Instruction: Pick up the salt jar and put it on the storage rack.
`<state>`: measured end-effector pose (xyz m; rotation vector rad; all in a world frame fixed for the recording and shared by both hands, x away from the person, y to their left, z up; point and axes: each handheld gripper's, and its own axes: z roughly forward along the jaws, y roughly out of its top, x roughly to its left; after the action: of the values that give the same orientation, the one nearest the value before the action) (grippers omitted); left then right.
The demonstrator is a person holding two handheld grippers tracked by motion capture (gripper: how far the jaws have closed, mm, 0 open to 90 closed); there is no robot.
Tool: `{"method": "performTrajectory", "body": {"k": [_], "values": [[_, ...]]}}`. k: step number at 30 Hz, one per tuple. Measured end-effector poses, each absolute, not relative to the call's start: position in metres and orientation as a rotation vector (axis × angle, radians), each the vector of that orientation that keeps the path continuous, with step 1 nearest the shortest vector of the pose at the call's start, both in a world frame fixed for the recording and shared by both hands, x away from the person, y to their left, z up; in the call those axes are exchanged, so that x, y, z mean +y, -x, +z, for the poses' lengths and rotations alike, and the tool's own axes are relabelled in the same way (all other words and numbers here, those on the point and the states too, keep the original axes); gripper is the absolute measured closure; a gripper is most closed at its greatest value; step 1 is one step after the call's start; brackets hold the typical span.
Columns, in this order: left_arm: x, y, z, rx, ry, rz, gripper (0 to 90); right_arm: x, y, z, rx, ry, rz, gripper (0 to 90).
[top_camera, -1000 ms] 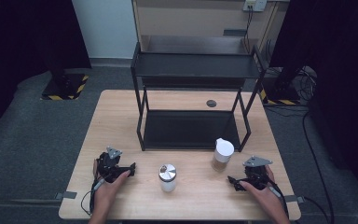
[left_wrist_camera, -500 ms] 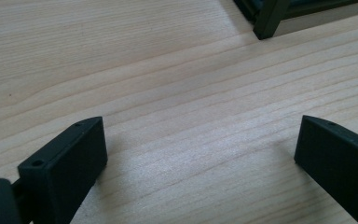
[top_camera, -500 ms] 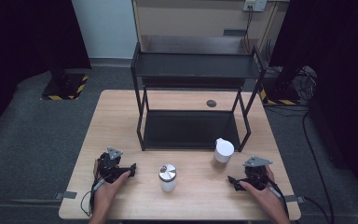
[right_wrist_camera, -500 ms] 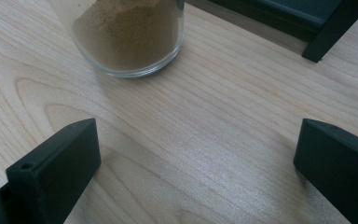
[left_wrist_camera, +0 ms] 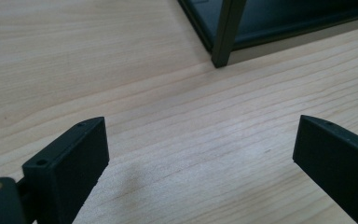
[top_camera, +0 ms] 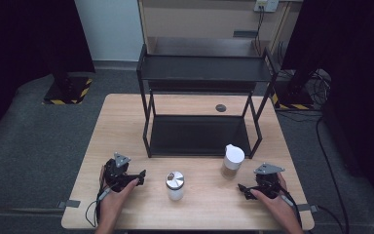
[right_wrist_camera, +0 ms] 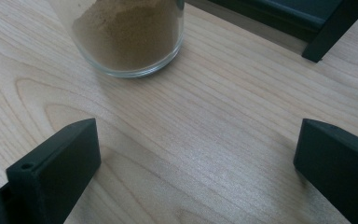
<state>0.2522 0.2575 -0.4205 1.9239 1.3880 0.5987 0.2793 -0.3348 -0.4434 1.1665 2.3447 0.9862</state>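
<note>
While both hand-held grippers [top_camera: 139,176] [top_camera: 244,189] rested wide and empty on the tabletop [top_camera: 126,122], the left's jaws just narrowing slightly, the nearest jar [top_camera: 233,161] seemingly awaited the right's forward reach.

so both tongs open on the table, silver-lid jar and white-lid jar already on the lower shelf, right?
No. The tongs are open, left and right, but both jars stand on the table before the rack: silver-lid jar, white-lid jar. The high view shows the lower shelf bare.

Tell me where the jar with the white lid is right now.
In the high view the jar with the white lid stands on the table right of centre, by the black shelf rack's front right leg, just ahead of the right gripper.
</note>
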Motion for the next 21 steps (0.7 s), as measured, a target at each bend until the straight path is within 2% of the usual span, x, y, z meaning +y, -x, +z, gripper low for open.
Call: {"method": "performTrajectory", "body": {"k": [21], "values": [[0.255,-0.224,-0.375,1.294,-1.821,0.615,3.1,-0.335,-0.279,-0.443,2.345,-1.166,0.986,0.9]]}}
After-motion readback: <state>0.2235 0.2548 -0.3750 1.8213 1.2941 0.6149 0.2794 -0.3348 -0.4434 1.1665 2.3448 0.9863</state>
